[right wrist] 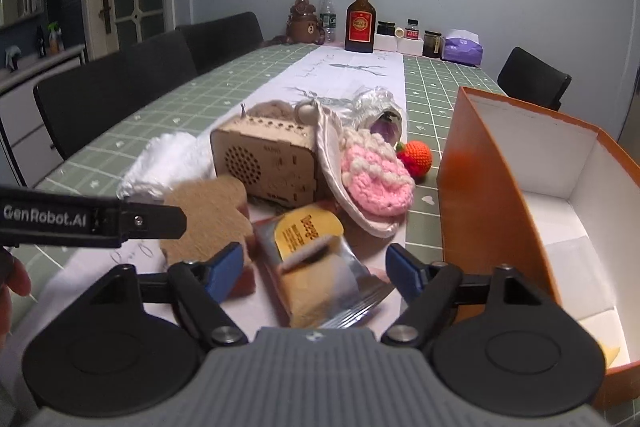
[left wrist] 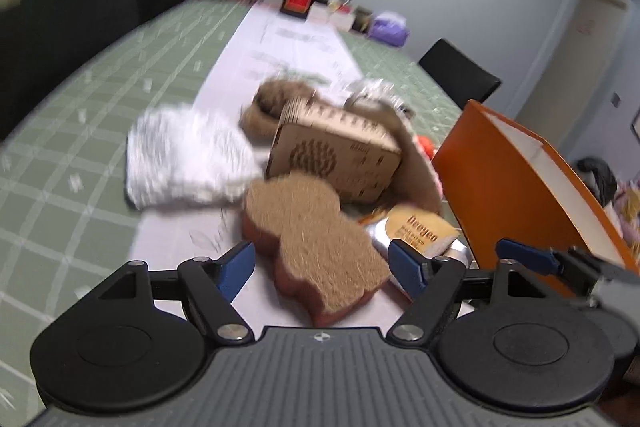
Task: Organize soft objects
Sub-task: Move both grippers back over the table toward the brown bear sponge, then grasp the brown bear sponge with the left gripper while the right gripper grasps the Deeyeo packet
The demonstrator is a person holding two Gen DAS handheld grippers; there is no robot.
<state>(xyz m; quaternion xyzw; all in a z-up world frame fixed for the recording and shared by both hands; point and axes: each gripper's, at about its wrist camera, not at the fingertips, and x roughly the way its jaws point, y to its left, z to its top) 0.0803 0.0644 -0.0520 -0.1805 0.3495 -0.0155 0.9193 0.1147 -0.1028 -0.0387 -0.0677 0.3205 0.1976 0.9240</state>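
Observation:
A brown bear-shaped sponge [left wrist: 316, 239] lies on the white runner, between the open blue fingers of my left gripper [left wrist: 322, 267]. It also shows in the right wrist view [right wrist: 208, 215]. My right gripper [right wrist: 316, 271] is open around a foil-wrapped cake packet [right wrist: 320, 267], also seen at the right of the left wrist view [left wrist: 416, 231]. A white fluffy cloth [left wrist: 184, 155], a pink crochet piece [right wrist: 376, 175] on a white slipper [right wrist: 344, 187], and an orange crochet strawberry [right wrist: 418, 157] lie behind.
A wooden radio box [right wrist: 264, 163] stands mid-pile. An open orange box [right wrist: 532, 211] with a white inside stands on the right. Bottles and jars [right wrist: 360, 19] line the far table end. Black chairs [right wrist: 120, 87] flank the green checked table.

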